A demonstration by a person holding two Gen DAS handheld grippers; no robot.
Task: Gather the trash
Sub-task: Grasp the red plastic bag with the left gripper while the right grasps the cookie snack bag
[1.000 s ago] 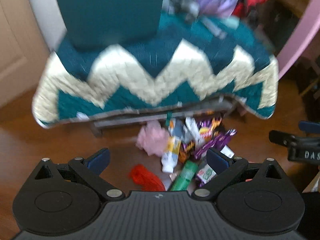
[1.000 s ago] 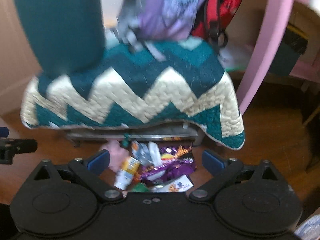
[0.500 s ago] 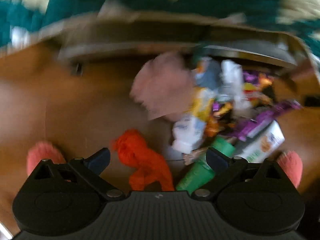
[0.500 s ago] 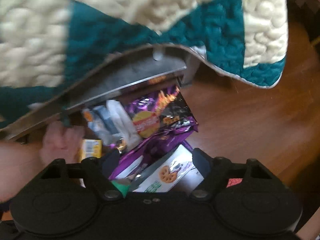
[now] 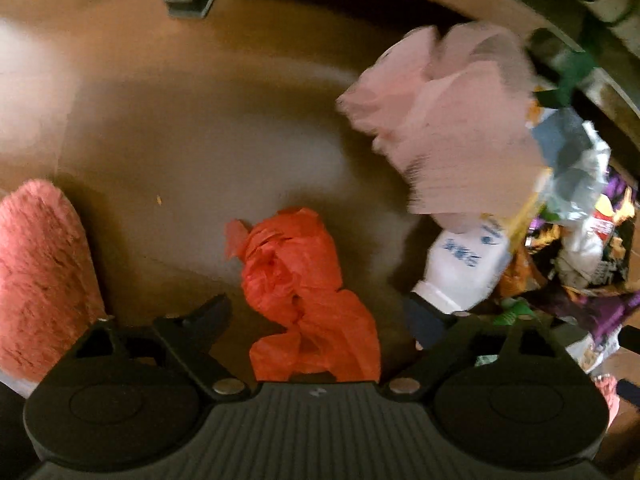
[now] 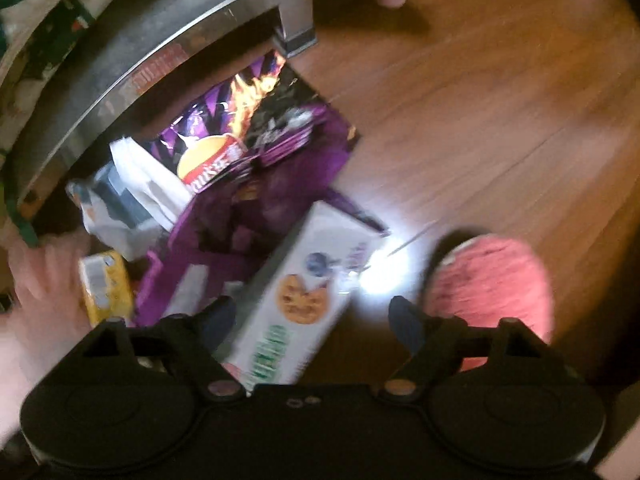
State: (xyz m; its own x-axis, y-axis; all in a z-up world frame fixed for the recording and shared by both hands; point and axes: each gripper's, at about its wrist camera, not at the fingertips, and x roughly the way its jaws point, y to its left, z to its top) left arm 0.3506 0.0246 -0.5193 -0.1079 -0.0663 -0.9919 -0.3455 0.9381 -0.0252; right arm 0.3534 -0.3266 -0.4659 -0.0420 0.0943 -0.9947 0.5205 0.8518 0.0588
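Note:
A pile of trash lies on the wood floor by a metal bed frame. In the left wrist view, my left gripper (image 5: pixel 318 312) is open low over a crumpled red plastic bag (image 5: pixel 304 276), which lies between its fingers. A crumpled pink paper (image 5: pixel 444 120) and a white tube (image 5: pixel 466 268) lie to the right. In the right wrist view, my right gripper (image 6: pixel 312 316) is open, with a white cookie box (image 6: pixel 304 296) between its fingers. A purple chip bag (image 6: pixel 248 140) and a yellow packet (image 6: pixel 106 288) lie beyond.
The metal bed frame (image 6: pixel 132 68) and its leg (image 6: pixel 296 12) stand just behind the pile. A pink fuzzy slipper sits at the left in the left wrist view (image 5: pixel 40 280), and one at the right in the right wrist view (image 6: pixel 492 292). The wood floor (image 6: pixel 500 120) stretches right.
Both grippers dropped from facing the quilted bed to low over the floor pile. The red bag now sits between the left fingers, the cookie box between the right fingers.

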